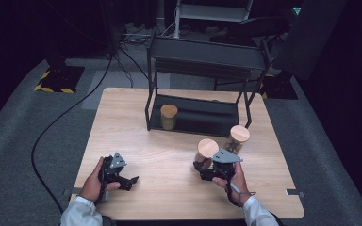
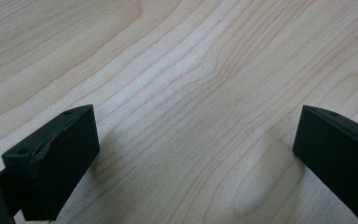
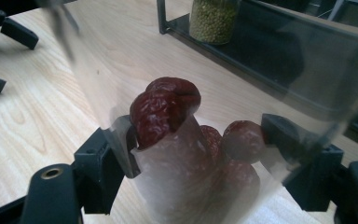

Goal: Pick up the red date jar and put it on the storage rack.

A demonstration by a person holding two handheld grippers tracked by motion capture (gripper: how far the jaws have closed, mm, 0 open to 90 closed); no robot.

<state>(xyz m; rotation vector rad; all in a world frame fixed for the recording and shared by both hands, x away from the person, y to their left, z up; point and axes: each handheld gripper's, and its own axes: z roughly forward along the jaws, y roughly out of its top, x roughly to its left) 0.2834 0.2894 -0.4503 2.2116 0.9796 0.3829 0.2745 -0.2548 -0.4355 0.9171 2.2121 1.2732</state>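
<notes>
I'm gripping the date jar [image 3: 191, 154] w/ my right gripper [image 1: 213, 170] lower right, left gripper [image 1: 122, 178] wide open; one jar [image 1: 168, 117] shelved on the rack [image 1: 193, 123], two left.

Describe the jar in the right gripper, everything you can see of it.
The jar is clear, glass by the look, with a round pale wooden lid. It stands upright near the table's front right, just ahead of the rack. Inside lie wrinkled dark red fruits, like dried dates, filling only its lower part. The right gripper is shut on it, its fingers pressing both sides low down. A second jar stands close behind; whether they touch is unclear.
</notes>
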